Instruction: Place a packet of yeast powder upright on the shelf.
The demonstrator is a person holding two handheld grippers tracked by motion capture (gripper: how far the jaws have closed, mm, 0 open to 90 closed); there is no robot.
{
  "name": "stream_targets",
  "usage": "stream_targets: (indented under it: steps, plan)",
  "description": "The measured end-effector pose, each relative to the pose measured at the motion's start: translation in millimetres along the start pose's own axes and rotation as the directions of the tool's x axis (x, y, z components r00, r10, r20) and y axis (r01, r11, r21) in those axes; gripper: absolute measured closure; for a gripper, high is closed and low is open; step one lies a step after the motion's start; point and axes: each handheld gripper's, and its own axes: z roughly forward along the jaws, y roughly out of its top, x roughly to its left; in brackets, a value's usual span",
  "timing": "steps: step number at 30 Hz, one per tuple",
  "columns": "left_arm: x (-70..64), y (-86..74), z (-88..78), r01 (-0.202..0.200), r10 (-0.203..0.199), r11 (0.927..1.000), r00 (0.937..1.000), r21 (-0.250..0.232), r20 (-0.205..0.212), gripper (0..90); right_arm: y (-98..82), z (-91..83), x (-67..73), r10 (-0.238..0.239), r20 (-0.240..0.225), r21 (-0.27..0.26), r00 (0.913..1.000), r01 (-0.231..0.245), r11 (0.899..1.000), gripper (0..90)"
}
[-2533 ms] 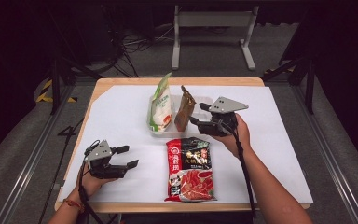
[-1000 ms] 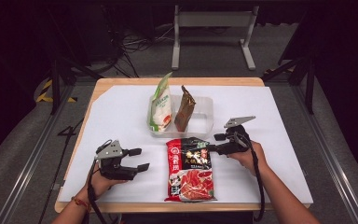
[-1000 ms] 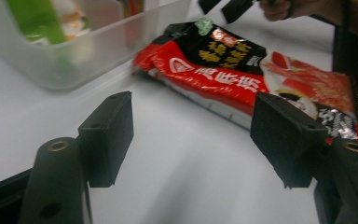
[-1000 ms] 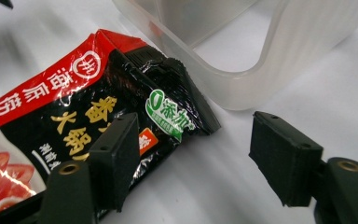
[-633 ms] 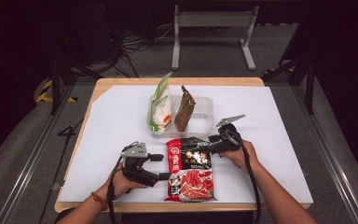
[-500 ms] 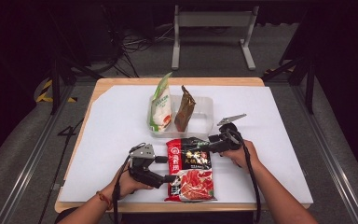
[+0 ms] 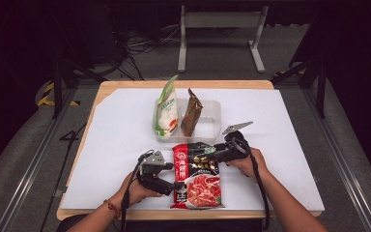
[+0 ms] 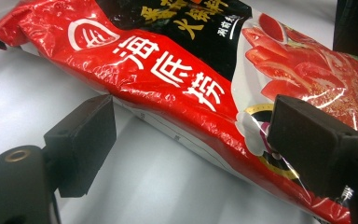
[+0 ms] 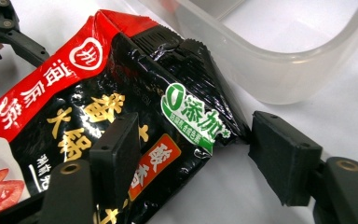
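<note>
- High view: the red pouch (image 7: 196,175) lies flat on the white sheet (image 7: 280,145), just in front of the clear tub (image 7: 211,126), which holds a green packet (image 7: 166,112) and a brown packet (image 7: 192,112) standing up. My left claw (image 7: 178,183) sits at the pouch's left edge, my right claw (image 7: 199,149) at its top right corner.
- Left gripper view: my jaws have just been opening and stand wide, one pad down on the sheet, the other over the pouch's printed face. The long edge runs between them, but neither pad presses on it, so I hold nothing. The film is glossy and creased; I judge it slippery and soft, with a filling that will shift.
- Right gripper view: my jaws have just been closing, yet gaps remain. One pad rests above the black panel, the other stands just beside the crumpled corner. Nothing is gripped. The tub's rim is near.
- My judgement: the pouch looks fairly light but floppy, and will sag if lifted by one corner. The flat sealed edge is the best bite, taken at two points.
</note>
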Motion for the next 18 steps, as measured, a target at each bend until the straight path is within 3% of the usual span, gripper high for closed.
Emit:
stream_targets:
  steps: [4, 6, 8, 14, 18]
  plan:
    - [0.3, 1.2, 2.3, -0.006, 0.006, 1.0, 0.9999, 0.005, 0.01, 16.7, -0.8, 0.2, -1.7, 0.004, -0.013, -0.009, 0.9999, -0.004, 1.0, 38.1]
    - [0.6, 1.5, 2.6, -0.003, 0.003, 1.0, 1.0, 0.004, 0.009, 18.1, -1.6, 1.2, -1.4, 0.005, -0.034, -0.017, 0.9994, -0.005, 1.0, 44.4]
    - [1.1, 1.7, 2.3, 0.001, -0.001, 1.0, 0.9999, 0.005, 0.011, 21.7, -1.7, 2.1, 0.6, -0.007, -0.025, -0.016, 0.9997, 0.006, 1.0, 46.4]
    - [3.2, 1.6, 0.7, 0.018, -0.018, 0.9998, 0.9998, 0.002, -0.013, 33.8, -3.7, -0.1, -3.8, 0.021, -0.087, -0.035, 0.996, -0.025, 0.999, 66.9]
    - [2.1, 1.8, 0.5, 0.019, -0.019, 0.9998, 0.9995, -0.001, -0.026, 38.4, -3.7, -6.0, -4.7, 0.007, -0.111, -0.063, 0.9938, -0.014, 0.998, 75.9]
